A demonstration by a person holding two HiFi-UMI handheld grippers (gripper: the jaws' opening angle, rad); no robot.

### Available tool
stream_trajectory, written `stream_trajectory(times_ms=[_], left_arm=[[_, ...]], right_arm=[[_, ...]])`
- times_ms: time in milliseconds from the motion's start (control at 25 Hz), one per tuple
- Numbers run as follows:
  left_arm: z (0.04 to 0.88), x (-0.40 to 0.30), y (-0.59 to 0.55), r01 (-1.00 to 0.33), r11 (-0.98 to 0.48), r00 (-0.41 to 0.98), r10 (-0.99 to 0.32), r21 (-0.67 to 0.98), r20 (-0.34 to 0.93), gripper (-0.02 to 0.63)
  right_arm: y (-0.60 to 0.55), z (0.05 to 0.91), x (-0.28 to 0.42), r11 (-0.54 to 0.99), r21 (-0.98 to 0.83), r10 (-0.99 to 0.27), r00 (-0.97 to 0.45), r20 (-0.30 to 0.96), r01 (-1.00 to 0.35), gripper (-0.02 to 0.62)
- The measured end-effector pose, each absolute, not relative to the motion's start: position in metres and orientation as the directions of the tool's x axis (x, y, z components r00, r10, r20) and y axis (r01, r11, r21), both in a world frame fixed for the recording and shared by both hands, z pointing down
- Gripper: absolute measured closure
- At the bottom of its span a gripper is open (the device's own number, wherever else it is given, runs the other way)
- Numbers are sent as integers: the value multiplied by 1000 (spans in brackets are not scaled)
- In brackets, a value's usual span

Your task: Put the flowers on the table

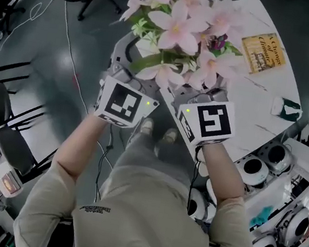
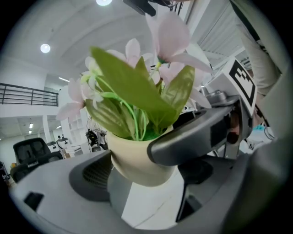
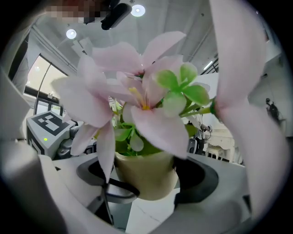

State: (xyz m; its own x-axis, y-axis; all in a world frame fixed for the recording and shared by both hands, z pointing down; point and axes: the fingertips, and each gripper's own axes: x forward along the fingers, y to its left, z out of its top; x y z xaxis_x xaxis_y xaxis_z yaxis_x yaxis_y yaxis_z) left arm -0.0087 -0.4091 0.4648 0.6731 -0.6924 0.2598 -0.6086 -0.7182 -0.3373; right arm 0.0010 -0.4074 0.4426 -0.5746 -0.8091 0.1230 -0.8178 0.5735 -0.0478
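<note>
1. The white veined counter (image 1: pixel 263 117) fills the upper right of the head view. Its near left edge runs under the bouquet, with dark floor beyond it.
2. The flowers (image 1: pixel 179 19), pink blooms on green leaves, hang over that near left edge. From above they hide their own base, so the set-down spot cannot be checked from the head view.
3. The cream pot (image 2: pixel 130 157) carries them and is gripped from two sides. White counter shows beneath it in both gripper views, and I cannot tell whether it has touched down.
4. The left gripper (image 2: pixel 146 167) is clenched on the pot, one jaw pressed on each flank.
5. The right gripper (image 3: pixel 151 183) is likewise closed on the pot from the other side.
6. A yellow book (image 1: pixel 263 53) and a small green-and-white object (image 1: pixel 285 107) lie further in, well apart from the pot.

Likely risks:
- **Edge:** landing this close to it could leave the base partly overhanging, and the top-heavy blooms would tip it to the floor.
- **Release:** the wall looks smooth and tapered, so one gripper letting go first could let the pot slip or tilt.
</note>
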Motion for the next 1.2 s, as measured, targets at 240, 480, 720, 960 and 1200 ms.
stream_trajectory(times_ms=[240,480,720,960,1200], left_arm=[[547,-9,-431,-610,-731,673,-681,-305,288,150],[617,-23,-450,-619,-732,663,-682,-284,310,150],[676,-30,-467,-625,-734,643,-678,-267,357,150],[714,-37,-488,-623,-733,619,-676,-274,401,150],[725,-43,-494,-636,-735,623,-669,-236,406,150]], right_arm=[[-431,524,1,566,-69,-801,-568,190,-821,161],[-451,587,-11,567,-31,-794,-556,245,-823,161],[-470,646,-18,577,-49,-772,-564,294,-815,161],[-491,682,-25,582,-45,-761,-564,320,-812,161],[-498,699,-31,586,-135,-738,-595,318,-799,161]])
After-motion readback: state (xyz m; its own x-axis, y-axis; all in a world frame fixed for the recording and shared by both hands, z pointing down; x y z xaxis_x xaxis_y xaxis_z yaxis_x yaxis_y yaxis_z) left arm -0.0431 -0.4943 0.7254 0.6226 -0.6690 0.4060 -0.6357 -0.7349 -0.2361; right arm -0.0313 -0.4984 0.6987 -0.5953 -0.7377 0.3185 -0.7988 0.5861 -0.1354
